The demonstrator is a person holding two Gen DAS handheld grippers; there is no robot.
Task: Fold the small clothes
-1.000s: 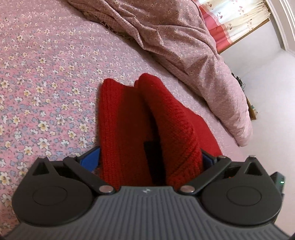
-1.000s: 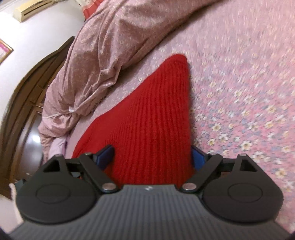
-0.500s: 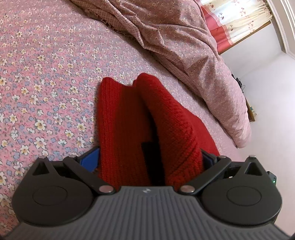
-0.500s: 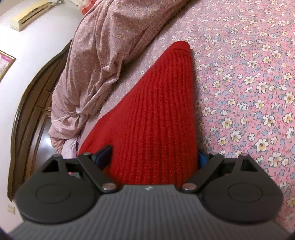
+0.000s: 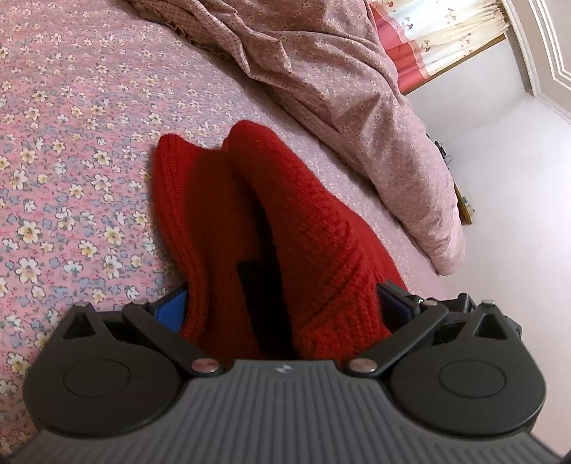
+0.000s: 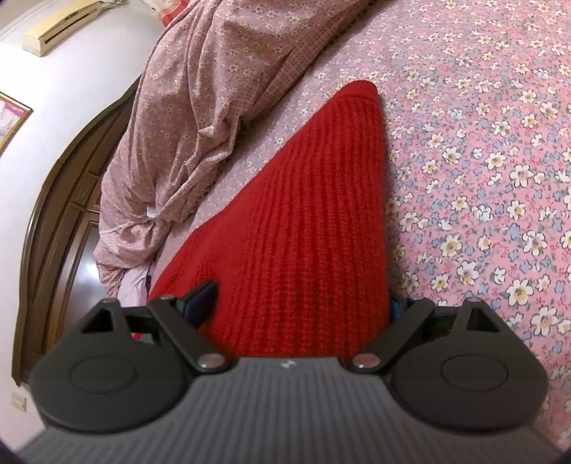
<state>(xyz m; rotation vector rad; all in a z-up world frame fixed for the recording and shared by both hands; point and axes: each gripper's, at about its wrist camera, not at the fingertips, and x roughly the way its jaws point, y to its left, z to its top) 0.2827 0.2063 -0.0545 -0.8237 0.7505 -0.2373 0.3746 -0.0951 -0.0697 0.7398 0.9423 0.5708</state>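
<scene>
A red knit garment (image 5: 221, 214) lies on the floral bedsheet (image 5: 64, 150), bunched into two ridges with a dark gap between them. It drapes over my left gripper (image 5: 278, 285), whose jaws stand wide; only the blue pads (image 5: 171, 308) show at the cloth's edges. In the right wrist view the same red knit (image 6: 314, 214) tapers to a point ahead. It covers my right gripper (image 6: 303, 292), which is also spread wide with its fingertips hidden under the knit.
A rumpled pink floral duvet (image 5: 339, 82) lies heaped along the far side of the bed (image 6: 481, 125). Beyond it are a curtained window (image 5: 439, 39), a dark wooden headboard (image 6: 53, 200) and a wall air conditioner (image 6: 60, 25). The bed's edge drops away past the duvet.
The left wrist view has swung slightly, so the garment's tips sit a little further left. The right wrist view was blurred a second ago and is now steady. Both jaws stay as wide.
</scene>
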